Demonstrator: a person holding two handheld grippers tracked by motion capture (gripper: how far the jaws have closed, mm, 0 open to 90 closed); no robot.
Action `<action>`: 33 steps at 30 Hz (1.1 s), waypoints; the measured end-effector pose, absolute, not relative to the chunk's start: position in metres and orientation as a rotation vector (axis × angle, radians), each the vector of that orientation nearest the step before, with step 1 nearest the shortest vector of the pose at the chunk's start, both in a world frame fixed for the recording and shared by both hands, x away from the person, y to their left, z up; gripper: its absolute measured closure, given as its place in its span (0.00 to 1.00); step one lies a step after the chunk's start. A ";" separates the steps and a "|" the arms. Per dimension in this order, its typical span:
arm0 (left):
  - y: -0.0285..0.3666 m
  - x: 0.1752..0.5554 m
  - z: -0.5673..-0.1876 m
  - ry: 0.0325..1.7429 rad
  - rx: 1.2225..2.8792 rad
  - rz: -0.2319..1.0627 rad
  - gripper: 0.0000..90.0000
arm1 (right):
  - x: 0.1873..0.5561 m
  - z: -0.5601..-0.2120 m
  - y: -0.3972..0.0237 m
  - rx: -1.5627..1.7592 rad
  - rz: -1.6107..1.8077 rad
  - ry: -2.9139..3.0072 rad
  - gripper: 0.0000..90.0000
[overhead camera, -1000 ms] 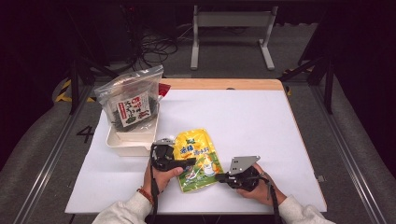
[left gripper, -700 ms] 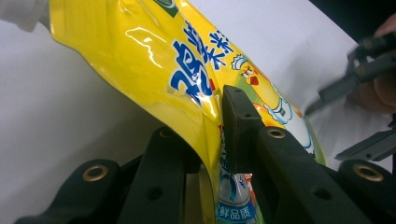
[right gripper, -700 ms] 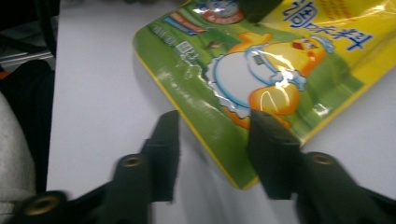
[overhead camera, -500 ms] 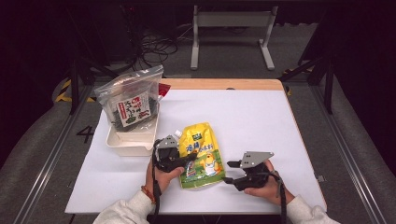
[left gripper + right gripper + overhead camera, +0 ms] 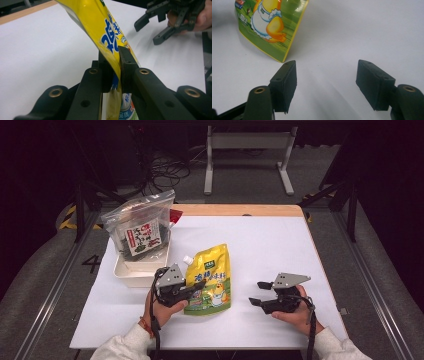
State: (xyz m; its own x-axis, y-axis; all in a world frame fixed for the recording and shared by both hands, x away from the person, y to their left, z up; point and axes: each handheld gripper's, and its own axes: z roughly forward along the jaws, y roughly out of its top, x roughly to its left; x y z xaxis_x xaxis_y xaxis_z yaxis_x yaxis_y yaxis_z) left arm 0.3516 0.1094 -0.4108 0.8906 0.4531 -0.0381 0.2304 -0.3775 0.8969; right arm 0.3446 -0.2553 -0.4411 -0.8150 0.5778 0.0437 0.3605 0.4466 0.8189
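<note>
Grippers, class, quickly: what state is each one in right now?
Left gripper: closed on the yellow pouch.
Right gripper: open, holding nothing.

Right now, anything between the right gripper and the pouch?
Nothing: bare white table separates the open right gripper from the pouch, per the high view.

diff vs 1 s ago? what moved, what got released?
The right gripper let go of the yellow pouch and drew back to the right, jaws open. The pouch shifted slightly right. The left gripper stays clamped on its left edge. The seaweed bag and white tray are unchanged.
</note>
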 end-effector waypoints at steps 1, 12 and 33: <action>0.111 0.352 -0.410 0.496 1.968 0.258 0.93 | 0.345 -0.441 -0.256 0.815 1.299 2.455 0.36; 0.117 0.348 -0.400 0.432 1.965 0.289 0.94 | 0.348 -0.443 -0.259 0.834 1.282 2.462 0.35; 0.165 0.341 -0.367 0.427 1.834 0.412 0.95 | 0.350 -0.442 -0.260 0.849 1.299 2.460 0.33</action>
